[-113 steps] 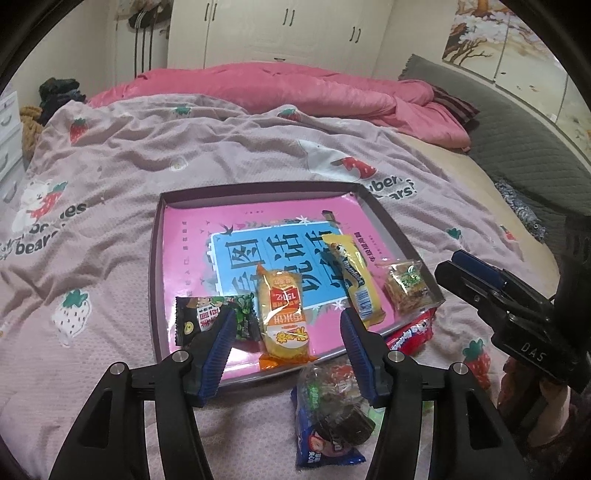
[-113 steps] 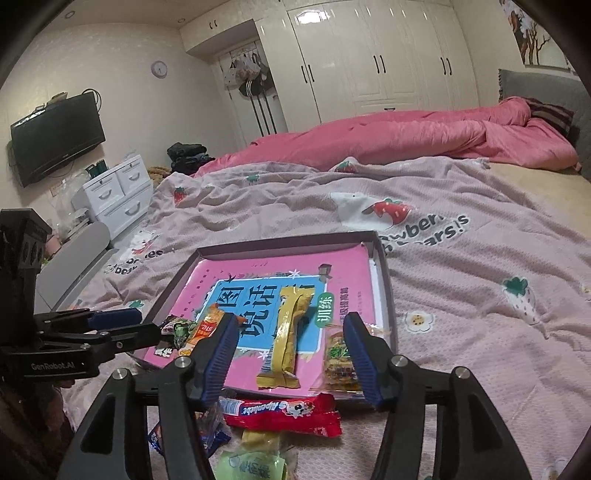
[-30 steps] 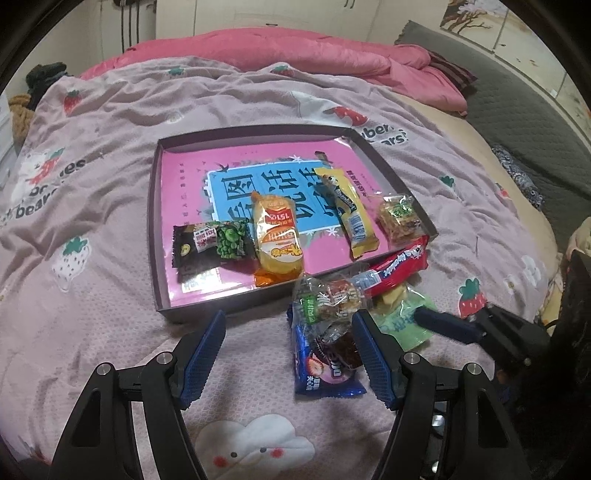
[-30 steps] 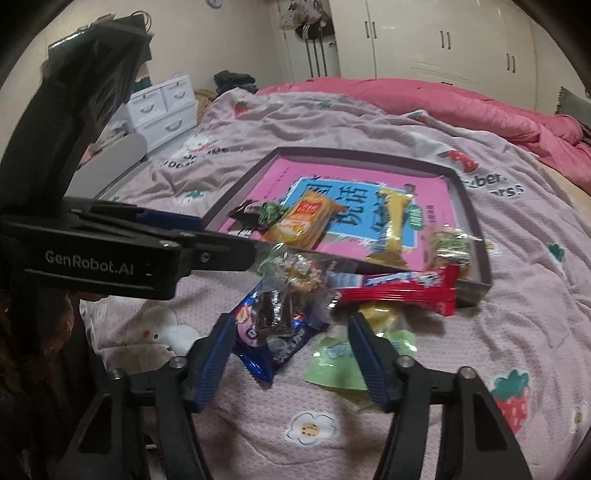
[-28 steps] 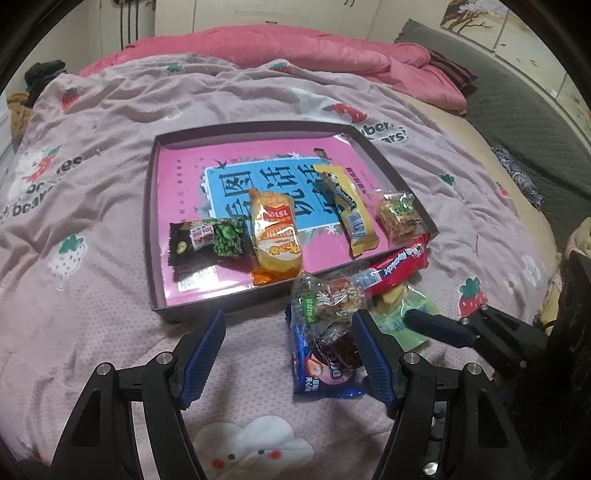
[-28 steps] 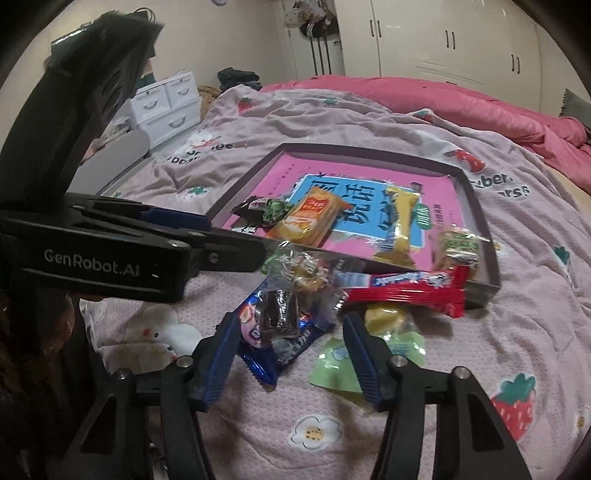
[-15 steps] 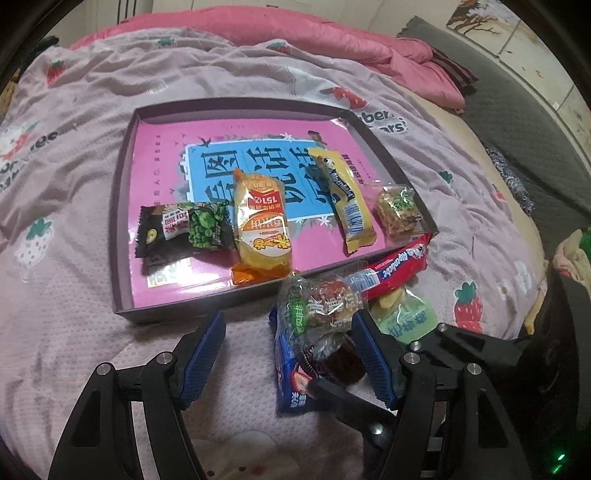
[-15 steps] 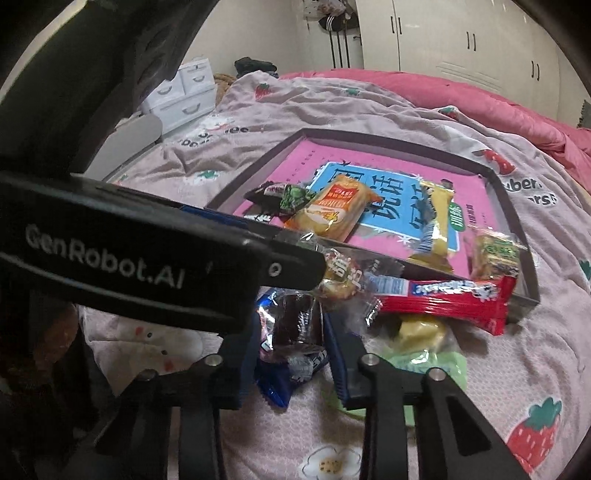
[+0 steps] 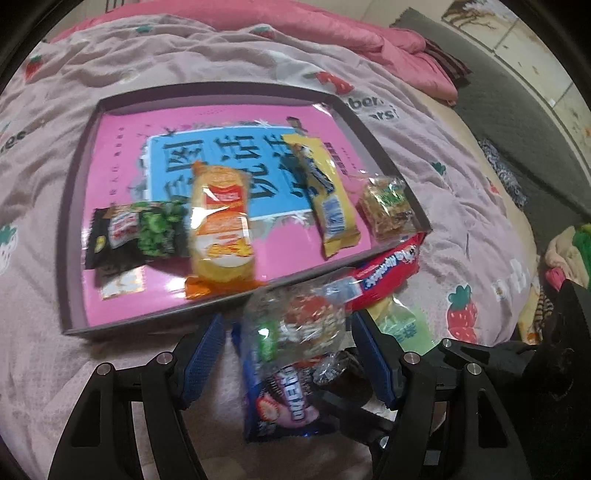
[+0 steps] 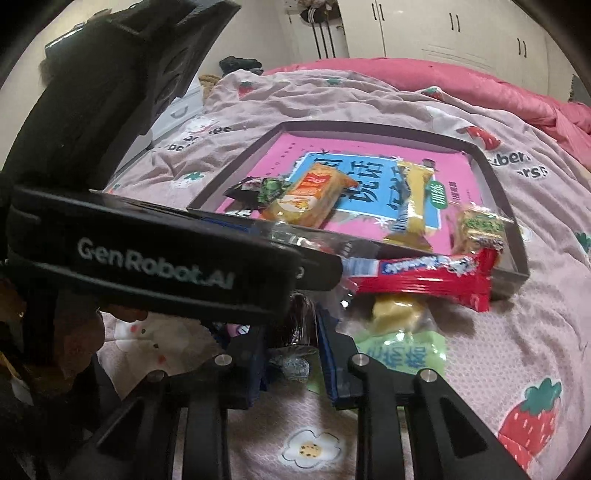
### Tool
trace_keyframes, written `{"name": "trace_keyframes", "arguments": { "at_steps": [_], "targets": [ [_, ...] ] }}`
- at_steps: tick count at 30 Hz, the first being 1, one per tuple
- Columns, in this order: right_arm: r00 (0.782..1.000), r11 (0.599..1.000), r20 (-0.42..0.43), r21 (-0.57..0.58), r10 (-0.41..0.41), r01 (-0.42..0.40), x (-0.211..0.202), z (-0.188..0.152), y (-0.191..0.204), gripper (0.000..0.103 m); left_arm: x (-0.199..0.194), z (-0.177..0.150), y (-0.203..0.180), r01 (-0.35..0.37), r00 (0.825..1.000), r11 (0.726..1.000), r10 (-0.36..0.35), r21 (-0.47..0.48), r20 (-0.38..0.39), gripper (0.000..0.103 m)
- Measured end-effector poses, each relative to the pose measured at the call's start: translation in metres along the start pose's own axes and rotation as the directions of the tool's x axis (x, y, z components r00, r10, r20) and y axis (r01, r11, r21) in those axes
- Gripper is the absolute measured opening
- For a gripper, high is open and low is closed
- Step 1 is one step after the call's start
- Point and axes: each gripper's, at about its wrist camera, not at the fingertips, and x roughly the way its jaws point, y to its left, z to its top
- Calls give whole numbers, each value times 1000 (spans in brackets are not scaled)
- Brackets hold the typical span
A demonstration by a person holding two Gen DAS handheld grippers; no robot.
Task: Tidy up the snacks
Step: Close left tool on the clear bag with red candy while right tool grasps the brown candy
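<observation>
A dark tray lined with a pink book holds a black-green pack, an orange-yellow pack, a yellow bar and a clear cracker pack. A loose pile lies in front of it: a clear packet, a blue cookie pack, a red bar and a green-white packet. My left gripper hangs open with the clear packet between its fingers, untouched. My right gripper is shut on a clear-wrapped brown snack beside the blue pack.
The left gripper's black housing crosses the right wrist view and hides part of the pile. The strawberry-print bedspread lies all round, with a pink quilt behind. White drawers stand off the bed's side.
The right jaws narrowed from wide apart onto the brown snack. My left gripper sank and moved in over the pile at the tray's front edge.
</observation>
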Motion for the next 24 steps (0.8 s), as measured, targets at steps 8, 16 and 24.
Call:
{"name": "trace_keyframes", "arguments": {
  "at_steps": [8, 16, 24],
  "targets": [
    [1000, 991, 9, 131, -8, 7, -17, -6, -29, 27, 13, 0, -6, -41, 999, 999, 42, 13, -15, 55],
    [1000, 992, 27, 124, -12, 9, -19, -3, -29, 27, 8, -2, 1, -27, 1000, 1000, 27, -5, 5, 51],
    [996, 989, 90, 150, -16, 2, -31, 2, -35, 27, -21, -7, 6, -43, 997, 999, 44, -16, 66, 50]
  ]
}}
